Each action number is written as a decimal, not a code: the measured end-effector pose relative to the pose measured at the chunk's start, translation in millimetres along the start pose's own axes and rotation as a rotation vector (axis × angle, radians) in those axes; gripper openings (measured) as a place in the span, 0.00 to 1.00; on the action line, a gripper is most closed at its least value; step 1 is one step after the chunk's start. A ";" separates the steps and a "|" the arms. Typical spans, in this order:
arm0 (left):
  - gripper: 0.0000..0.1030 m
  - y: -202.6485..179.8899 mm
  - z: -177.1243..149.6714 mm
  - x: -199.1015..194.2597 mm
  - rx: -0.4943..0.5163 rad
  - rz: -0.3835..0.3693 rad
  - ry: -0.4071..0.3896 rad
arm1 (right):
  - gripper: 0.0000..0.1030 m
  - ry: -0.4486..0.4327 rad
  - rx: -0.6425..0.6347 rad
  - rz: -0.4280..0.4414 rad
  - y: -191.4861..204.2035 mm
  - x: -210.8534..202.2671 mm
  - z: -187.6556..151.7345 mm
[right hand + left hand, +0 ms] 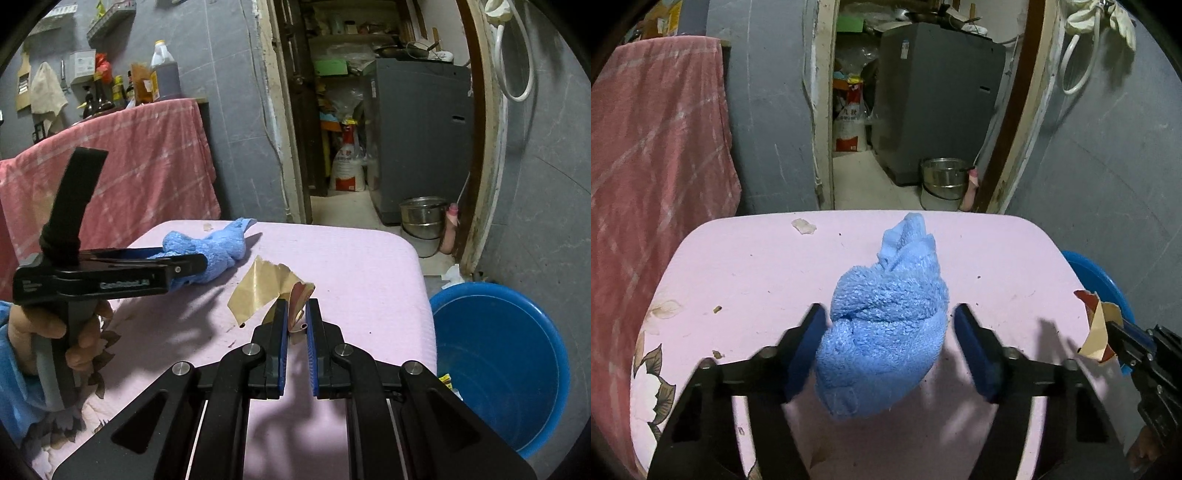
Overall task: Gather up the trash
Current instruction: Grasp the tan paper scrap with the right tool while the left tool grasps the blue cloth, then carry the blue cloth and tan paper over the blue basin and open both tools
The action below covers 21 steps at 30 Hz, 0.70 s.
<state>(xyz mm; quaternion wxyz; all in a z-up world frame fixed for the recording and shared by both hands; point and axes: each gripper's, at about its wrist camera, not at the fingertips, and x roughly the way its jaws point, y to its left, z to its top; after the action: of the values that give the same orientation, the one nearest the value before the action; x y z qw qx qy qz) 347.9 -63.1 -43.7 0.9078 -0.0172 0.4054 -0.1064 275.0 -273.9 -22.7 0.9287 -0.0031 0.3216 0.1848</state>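
Wrapper held right of the table, bucket lower right

The right gripper (pixel 297 314) is clenched on the torn wrapper (pixel 258 291), nearest the blue bucket (pixel 517 369); the left gripper (pixel 890 332) straddles the blue cloth (pixel 886 325), only its left pad touching.

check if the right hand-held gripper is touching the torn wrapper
Touching. The right wrist view shows the right hand-held gripper with its blue pads pinched shut on the torn wrapper, lifted off the pink table.
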 end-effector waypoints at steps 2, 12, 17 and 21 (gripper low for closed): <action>0.51 0.9 -0.2 1.2 0.006 0.006 -0.002 | 0.07 -0.001 0.002 0.000 0.3 -0.1 0.2; 0.33 -6.0 -10.5 -13.3 -0.018 -0.011 -0.037 | 0.07 -0.026 0.015 -0.008 -4.8 -8.8 -1.0; 0.33 -21.0 -18.4 -35.9 -0.009 -0.035 -0.110 | 0.07 -0.087 0.025 -0.039 -9.6 -25.2 -0.3; 0.33 -39.9 -25.1 -61.7 -0.016 -0.072 -0.226 | 0.07 -0.178 0.030 -0.090 -13.7 -49.8 1.8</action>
<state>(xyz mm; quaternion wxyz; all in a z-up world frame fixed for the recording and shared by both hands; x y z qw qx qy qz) 282.1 -88.0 -10.6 0.9431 -0.0509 0.3002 -0.1333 244.7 -303.4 7.0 0.9609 0.0126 0.2399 0.1375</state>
